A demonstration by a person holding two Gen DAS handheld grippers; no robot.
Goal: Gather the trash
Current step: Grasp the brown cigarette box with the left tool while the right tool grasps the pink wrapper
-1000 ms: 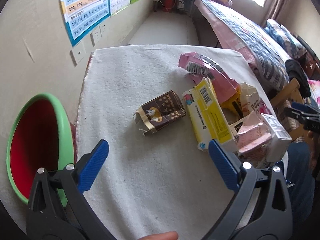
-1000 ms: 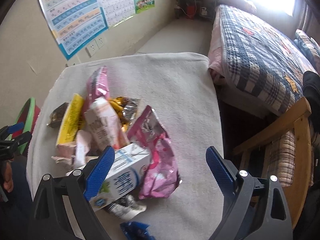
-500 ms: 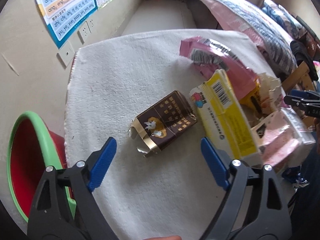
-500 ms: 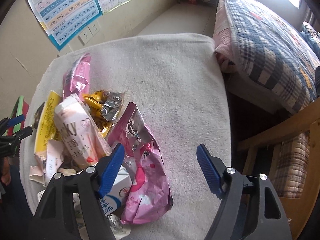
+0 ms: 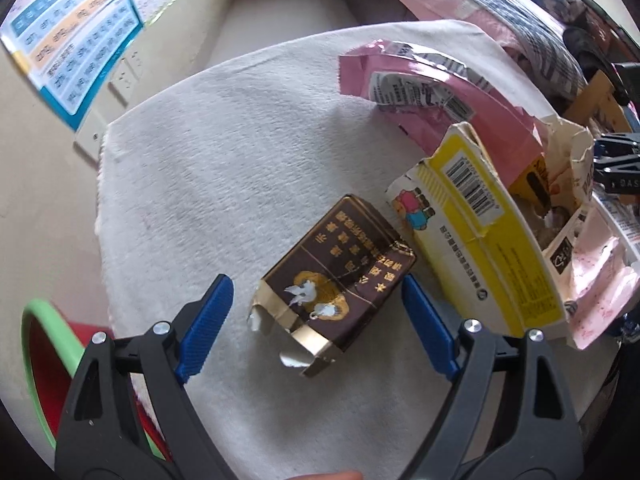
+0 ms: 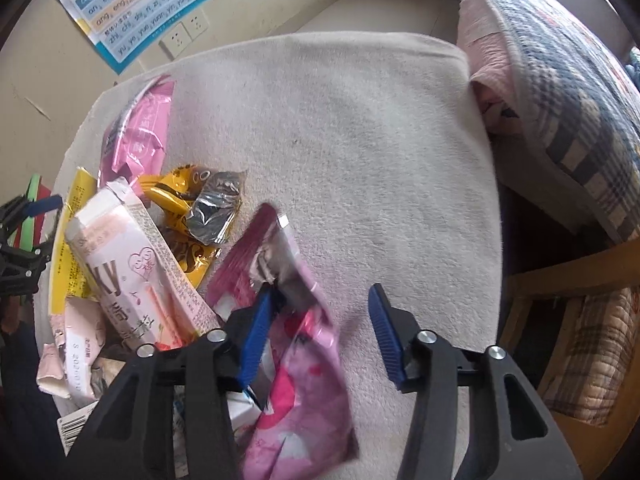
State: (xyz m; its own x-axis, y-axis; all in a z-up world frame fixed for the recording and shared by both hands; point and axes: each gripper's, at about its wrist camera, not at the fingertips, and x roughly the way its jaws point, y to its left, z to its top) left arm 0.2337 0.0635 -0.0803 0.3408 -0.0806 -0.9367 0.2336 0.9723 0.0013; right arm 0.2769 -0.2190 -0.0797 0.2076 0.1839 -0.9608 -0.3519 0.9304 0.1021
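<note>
A torn brown cigarette pack (image 5: 336, 280) lies on the white cloth-covered table (image 5: 224, 152). My left gripper (image 5: 316, 304) is open and straddles the pack, one blue pad on each side. To its right lie a yellow carton (image 5: 484, 240) and a pink wrapper (image 5: 448, 92). In the right wrist view, my right gripper (image 6: 316, 332) is open over a crumpled pink bag (image 6: 292, 340), its left pad touching the bag. A pink Pocky box (image 6: 136, 264), a yellow-and-silver wrapper (image 6: 196, 200) and another pink wrapper (image 6: 140, 140) lie to the left.
A red bin with a green rim (image 5: 44, 352) stands low at the table's left side. A bed with a plaid quilt (image 6: 568, 80) and a wooden chair (image 6: 572, 320) stand to the right of the table. Posters (image 5: 68, 32) hang on the wall.
My left gripper has moved forward and down until its pads flank the cigarette pack. My right gripper has moved forward and down onto the pink bag and its jaws have narrowed somewhat.
</note>
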